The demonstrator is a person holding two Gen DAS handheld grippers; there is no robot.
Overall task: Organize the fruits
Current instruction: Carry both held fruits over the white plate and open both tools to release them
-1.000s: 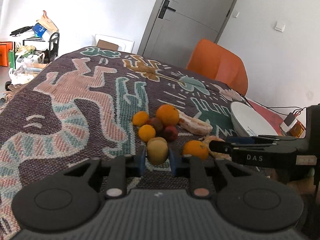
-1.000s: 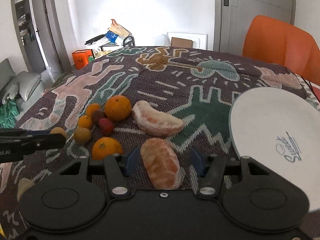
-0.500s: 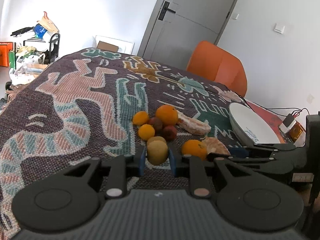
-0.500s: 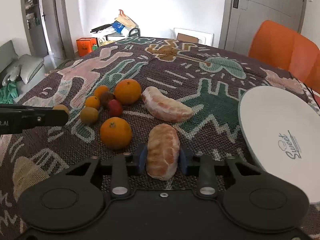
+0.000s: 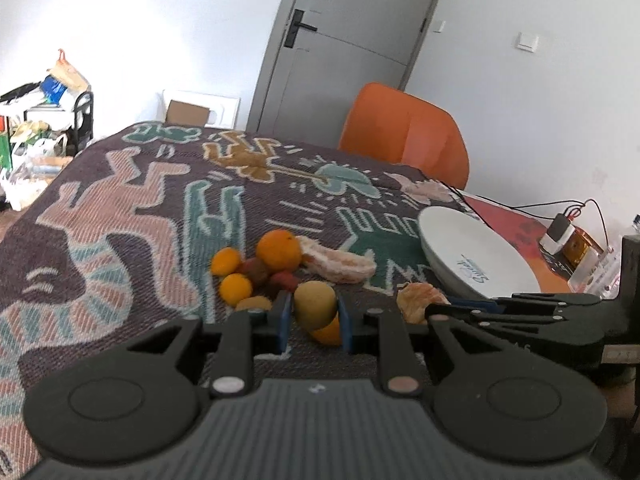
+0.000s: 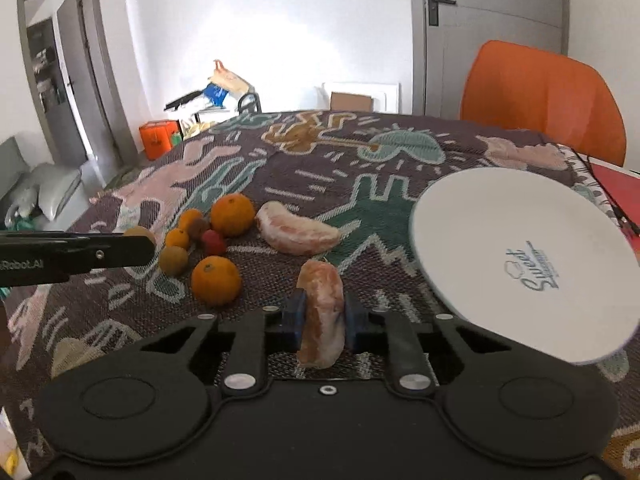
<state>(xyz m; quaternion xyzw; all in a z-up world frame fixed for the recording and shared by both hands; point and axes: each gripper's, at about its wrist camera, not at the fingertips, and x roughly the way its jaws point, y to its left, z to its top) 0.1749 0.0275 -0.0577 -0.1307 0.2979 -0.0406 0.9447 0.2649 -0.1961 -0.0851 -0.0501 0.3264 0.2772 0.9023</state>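
Closing since a second ago, right tongs [image 6: 322,320] now clamp the peeled citrus segment [image 6: 321,312]. Left tongs [image 5: 312,314] clamp a tan fruit [image 5: 314,306] above the patterned counter [image 5: 120,216]. Behind stands an orange chair [image 6: 540,100].

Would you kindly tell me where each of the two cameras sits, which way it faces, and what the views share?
Left wrist: on the left gripper, looking forward and down across the patterned cloth; its jaws grip a yellow-brown fruit; the right gripper enters at right.
Right wrist: on the right gripper, facing likewise; its jaws, just closed, grip a peeled citrus segment; the left gripper enters at left.
Shared: the white plate, fruit pile, orange chair.
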